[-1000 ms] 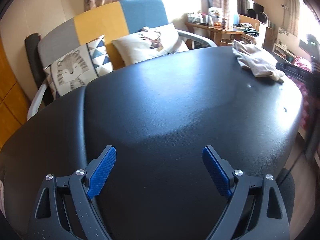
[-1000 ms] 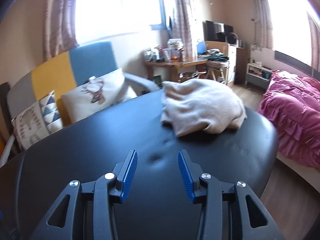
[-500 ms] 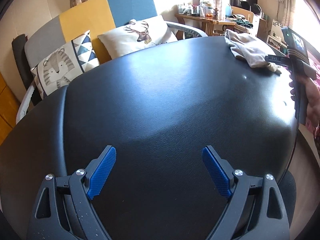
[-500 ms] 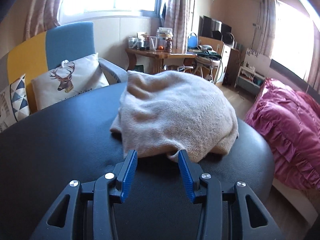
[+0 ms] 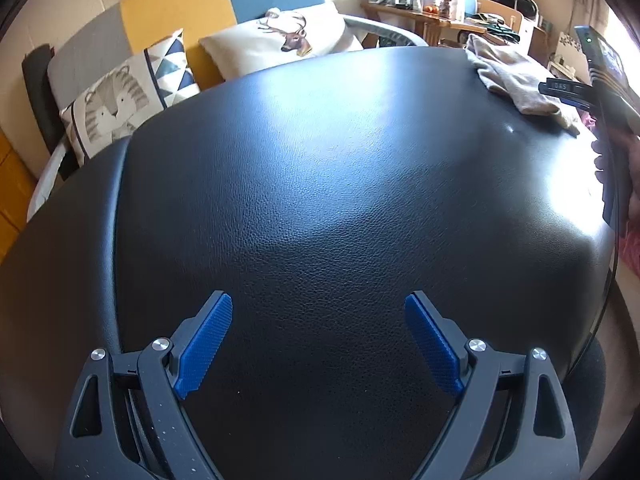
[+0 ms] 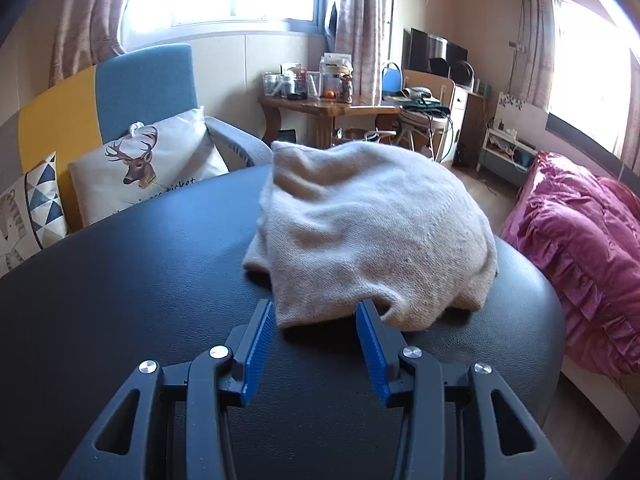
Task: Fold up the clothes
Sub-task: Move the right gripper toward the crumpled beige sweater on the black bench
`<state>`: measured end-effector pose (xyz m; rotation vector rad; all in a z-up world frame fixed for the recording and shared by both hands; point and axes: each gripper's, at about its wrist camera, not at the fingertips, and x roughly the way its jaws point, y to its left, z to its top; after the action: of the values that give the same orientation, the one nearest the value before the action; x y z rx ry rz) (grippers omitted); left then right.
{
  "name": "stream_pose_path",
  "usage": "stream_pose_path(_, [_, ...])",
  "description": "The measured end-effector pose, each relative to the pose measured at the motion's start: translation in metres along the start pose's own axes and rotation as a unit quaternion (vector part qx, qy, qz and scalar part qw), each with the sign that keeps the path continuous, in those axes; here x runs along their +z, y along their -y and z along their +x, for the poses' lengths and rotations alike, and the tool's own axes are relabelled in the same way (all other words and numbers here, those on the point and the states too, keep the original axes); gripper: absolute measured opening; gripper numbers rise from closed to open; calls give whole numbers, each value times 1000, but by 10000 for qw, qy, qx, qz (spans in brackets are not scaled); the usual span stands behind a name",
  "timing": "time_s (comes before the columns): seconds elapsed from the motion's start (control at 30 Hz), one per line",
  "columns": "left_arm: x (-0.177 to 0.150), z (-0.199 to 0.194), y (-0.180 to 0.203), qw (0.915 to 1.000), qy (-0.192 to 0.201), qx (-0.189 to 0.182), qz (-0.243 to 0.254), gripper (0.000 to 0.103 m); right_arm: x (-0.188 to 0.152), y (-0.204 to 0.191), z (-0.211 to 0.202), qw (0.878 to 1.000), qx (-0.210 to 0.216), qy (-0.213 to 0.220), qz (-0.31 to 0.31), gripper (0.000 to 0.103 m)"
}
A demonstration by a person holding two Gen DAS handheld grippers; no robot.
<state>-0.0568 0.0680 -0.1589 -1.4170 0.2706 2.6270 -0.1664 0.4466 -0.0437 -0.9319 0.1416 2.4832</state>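
Right wrist view: right claw (image 6: 316, 314) part open, its blue pads either side of the near hem of the beige sweater (image 6: 372, 236), gripping nothing.
Sweater: bunched in a rumpled heap at the far right corner of the black bench (image 5: 320, 184).
Left claw (image 5: 319, 320): spread wide and empty over bare bench, well apart from the sweater.
Step in hand: probably taking hold of the hem, though contact is unclear.
Next move: close on the hem, draw the sweater toward bench centre.
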Motion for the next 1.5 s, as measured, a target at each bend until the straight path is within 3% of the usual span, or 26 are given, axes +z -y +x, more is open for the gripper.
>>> stream_pose_path(0.17, [4,-2,2,9998,164,26,-52,91,3,-3,-4,9999,-98,110,-10,43])
stream_pose_path(0.7, [75,-11,24,9973,696,132,167,91,-11,23,-14,9977,-396,124,531,43])
stream_pose_path(1.2, [85,-9,55,9974,507,-155,488,91,-23,37,-16,9964,-429,-8,731,43])
stream_pose_path(1.5, [87,-7,63,9972,482,-250,506,91,-28,39,-12,9967,-134,-115,793,43])
